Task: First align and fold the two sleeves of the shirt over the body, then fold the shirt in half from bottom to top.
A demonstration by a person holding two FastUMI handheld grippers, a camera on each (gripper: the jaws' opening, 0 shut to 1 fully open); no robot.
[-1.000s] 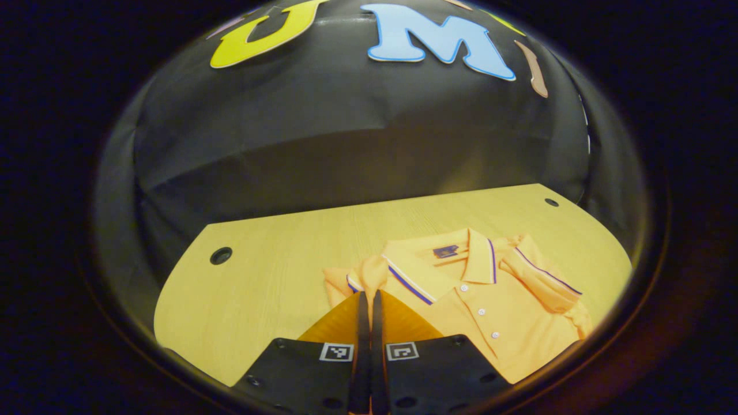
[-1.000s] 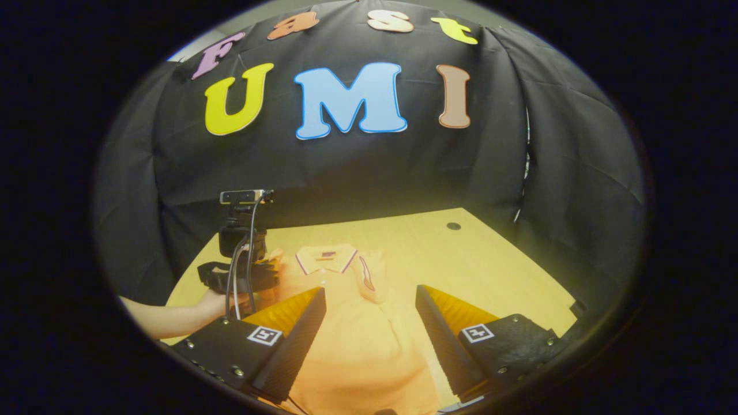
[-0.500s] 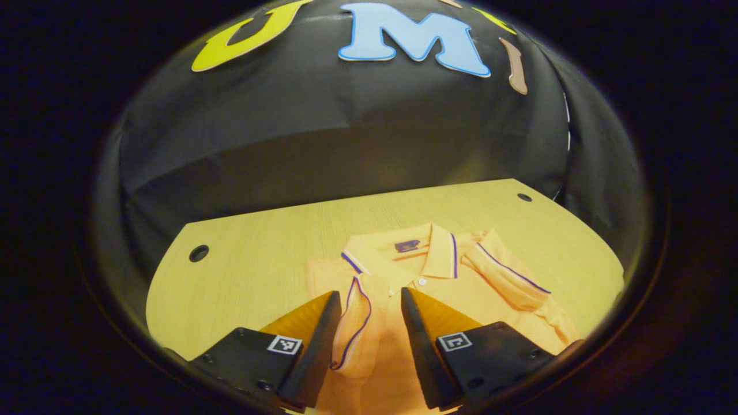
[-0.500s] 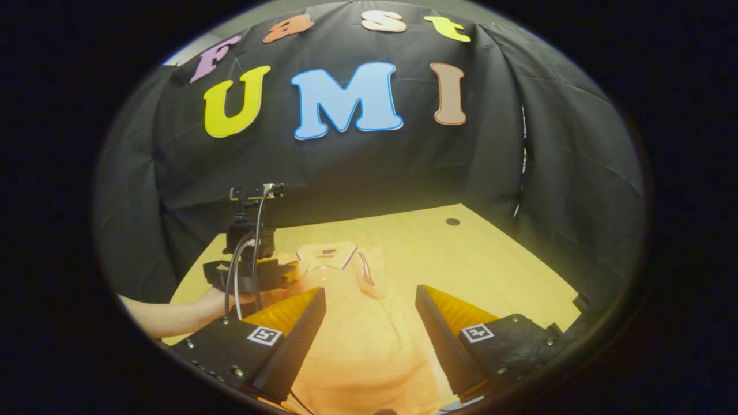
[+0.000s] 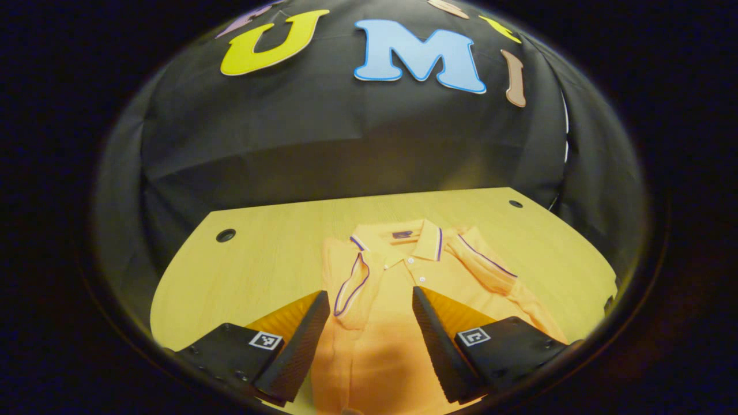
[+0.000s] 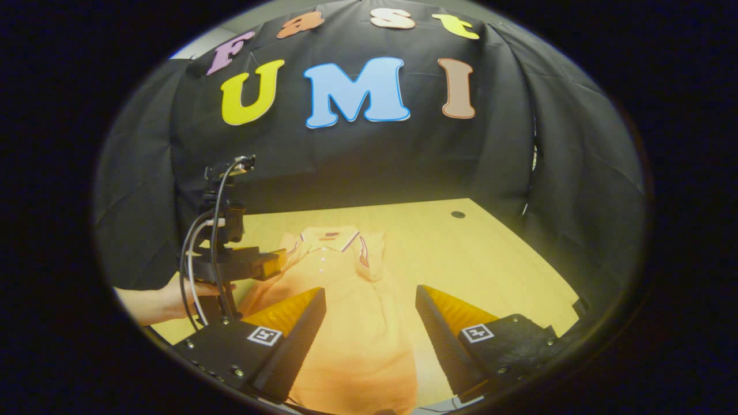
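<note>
Flat on the wooden table (image 5: 259, 265), an orange polo shirt (image 5: 398, 288) with collar toward the booth wall and buttoned placket facing up. Both sleeves folded in over the body: one sleeve (image 5: 351, 285) with its striped cuff lying just left of the placket in the left gripper view, the other sleeve (image 5: 490, 268) angled across the far side. Left gripper (image 5: 369, 340) above the shirt's lower body, jaws wide apart, nothing between them but cloth below. Right gripper (image 6: 369, 340) likewise over the hem end, jaws spread, gripping nothing. Farther off in the right gripper view, the left gripper and a hand (image 6: 179, 291) holding it beside the shirt's edge.
</note>
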